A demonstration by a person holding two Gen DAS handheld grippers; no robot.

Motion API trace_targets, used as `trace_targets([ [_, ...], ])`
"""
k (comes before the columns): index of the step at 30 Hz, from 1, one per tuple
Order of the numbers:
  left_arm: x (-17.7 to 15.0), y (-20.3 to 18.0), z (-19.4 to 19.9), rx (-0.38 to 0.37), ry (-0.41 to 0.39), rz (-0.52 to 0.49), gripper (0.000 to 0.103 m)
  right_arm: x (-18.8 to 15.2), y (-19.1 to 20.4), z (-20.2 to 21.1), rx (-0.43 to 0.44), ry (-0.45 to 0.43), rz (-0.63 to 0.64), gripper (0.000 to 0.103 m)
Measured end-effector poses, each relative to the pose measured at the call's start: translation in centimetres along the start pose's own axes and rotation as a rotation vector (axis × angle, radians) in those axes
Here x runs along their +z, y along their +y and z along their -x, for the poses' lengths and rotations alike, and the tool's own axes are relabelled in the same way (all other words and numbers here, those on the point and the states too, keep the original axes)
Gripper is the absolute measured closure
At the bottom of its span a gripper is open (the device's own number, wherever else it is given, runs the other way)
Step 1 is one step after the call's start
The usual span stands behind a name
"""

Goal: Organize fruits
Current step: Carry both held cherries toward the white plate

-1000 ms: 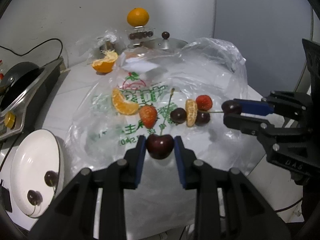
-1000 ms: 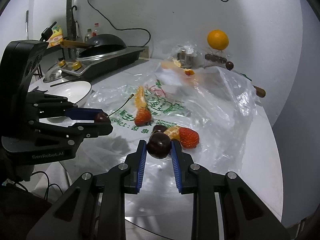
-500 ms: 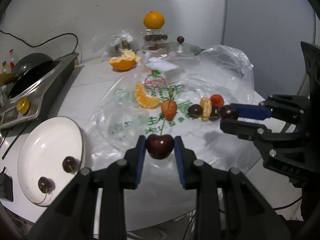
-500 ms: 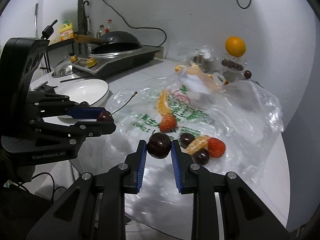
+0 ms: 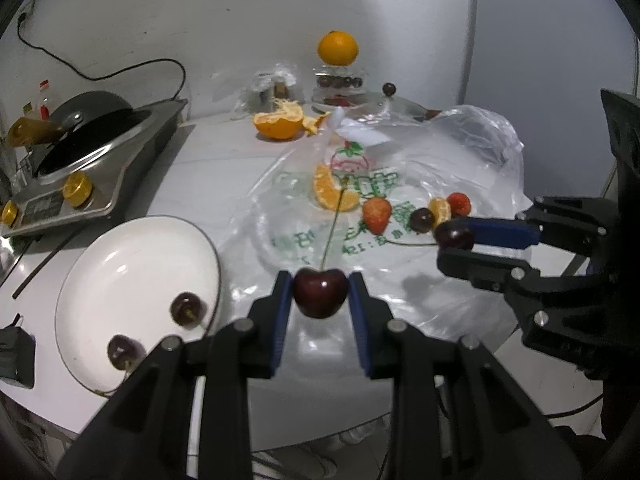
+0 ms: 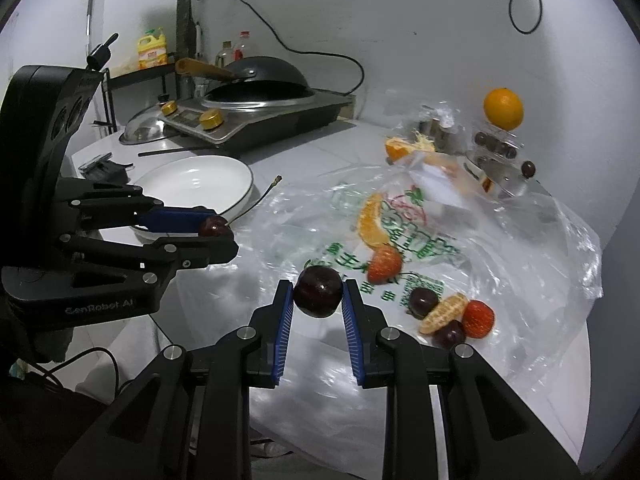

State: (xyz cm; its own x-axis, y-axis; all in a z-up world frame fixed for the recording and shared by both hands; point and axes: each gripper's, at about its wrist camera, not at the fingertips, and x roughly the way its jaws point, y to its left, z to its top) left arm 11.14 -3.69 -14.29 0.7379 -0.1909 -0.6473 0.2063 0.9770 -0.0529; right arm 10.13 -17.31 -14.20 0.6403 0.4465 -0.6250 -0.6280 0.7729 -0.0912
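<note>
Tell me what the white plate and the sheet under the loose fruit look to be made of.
White plate: likely glazed ceramic; glossy white surface with light glints and a thin dark rim. Sheet: thin clear plastic, apparently a printed bag; it crinkles, shines, carries green lettering, and the table shows through.

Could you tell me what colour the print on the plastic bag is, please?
Mostly green, with some red, on the plastic bag; clearest in the right wrist view.

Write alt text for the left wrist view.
The left gripper holds a dark cherry by its sides, stem pointing away, beside a white plate with two cherries. The right gripper, at right, holds another cherry over a plastic bag of fruit.
</note>
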Motion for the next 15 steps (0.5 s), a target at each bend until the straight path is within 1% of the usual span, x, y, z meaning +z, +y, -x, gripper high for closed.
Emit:
trace_targets([
  [15, -1.5, 4.7, 1.2, 0.026, -0.016, 0.066, 0.074, 2.2, 4.0, -2.5, 0.032, 0.024, 0.058, 0.076],
])
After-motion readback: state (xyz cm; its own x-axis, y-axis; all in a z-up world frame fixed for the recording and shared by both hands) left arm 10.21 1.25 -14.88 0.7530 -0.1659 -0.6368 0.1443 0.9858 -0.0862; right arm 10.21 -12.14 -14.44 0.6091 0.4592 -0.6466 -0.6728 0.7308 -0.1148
